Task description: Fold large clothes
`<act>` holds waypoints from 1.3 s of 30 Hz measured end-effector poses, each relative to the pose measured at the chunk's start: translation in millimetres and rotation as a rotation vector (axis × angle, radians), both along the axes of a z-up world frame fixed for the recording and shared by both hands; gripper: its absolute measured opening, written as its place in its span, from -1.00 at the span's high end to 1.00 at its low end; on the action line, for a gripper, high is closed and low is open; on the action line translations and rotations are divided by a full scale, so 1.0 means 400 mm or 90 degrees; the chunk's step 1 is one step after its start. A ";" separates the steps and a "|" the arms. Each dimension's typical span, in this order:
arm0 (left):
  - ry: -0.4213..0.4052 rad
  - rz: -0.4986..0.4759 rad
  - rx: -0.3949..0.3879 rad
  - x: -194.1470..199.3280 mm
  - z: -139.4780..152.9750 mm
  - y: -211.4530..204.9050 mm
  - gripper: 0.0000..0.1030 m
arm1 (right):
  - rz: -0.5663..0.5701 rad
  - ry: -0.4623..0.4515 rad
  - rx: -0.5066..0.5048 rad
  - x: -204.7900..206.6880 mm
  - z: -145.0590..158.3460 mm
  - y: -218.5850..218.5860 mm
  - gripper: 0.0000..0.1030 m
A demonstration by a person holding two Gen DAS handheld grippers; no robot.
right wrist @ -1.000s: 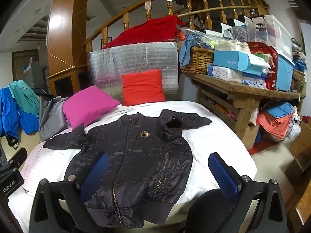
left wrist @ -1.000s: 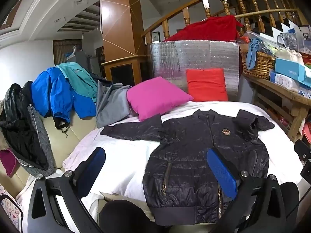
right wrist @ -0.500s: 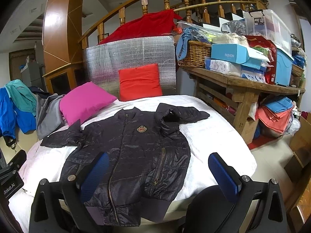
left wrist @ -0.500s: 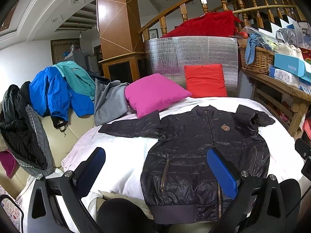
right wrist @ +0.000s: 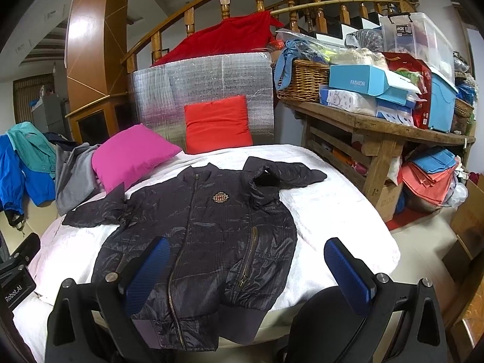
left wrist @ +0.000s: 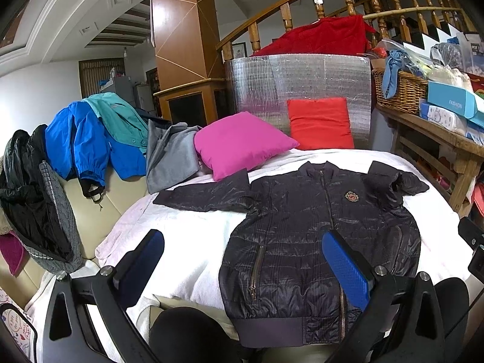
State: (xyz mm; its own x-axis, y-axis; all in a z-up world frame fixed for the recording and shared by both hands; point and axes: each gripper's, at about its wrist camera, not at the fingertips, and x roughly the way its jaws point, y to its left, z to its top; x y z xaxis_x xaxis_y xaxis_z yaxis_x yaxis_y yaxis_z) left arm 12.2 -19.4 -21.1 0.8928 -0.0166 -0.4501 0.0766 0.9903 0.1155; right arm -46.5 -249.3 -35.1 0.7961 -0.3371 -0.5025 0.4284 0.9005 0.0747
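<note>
A dark quilted zip jacket [left wrist: 320, 236] [right wrist: 205, 236] with a gold chest badge lies face up on a white-covered bed [left wrist: 193, 242] [right wrist: 332, 211]. One sleeve stretches out toward the pink pillow; the other is crumpled back at the shoulder. My left gripper [left wrist: 243, 260] is open above the near edge, its right pad over the jacket's lower front and its left pad over bare sheet. My right gripper [right wrist: 246, 267] is open too, left pad over the jacket's hem area, right pad over the bed's near right corner. Neither holds anything.
Pink pillow [left wrist: 242, 143] and red pillow [left wrist: 319, 122] sit at the head against a silver foil panel [right wrist: 205, 90]. Several garments [left wrist: 90, 139] drape over a sofa at left. A cluttered wooden bench [right wrist: 381, 133] stands close on the right. A dark knee [left wrist: 187, 335] shows below.
Both grippers have drifted a little nearer and lower toward the jacket, so it sits slightly larger and lower in view. The jacket itself has not moved; both grippers stay open.
</note>
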 end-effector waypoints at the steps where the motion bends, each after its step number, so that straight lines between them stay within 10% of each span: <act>1: 0.000 0.000 0.000 0.000 0.000 0.000 -1.00 | 0.000 0.001 0.000 0.000 0.000 0.000 -1.00; 39: 0.027 0.009 -0.004 0.039 -0.032 -0.007 -1.00 | 0.001 0.030 0.003 0.037 -0.033 -0.014 -1.00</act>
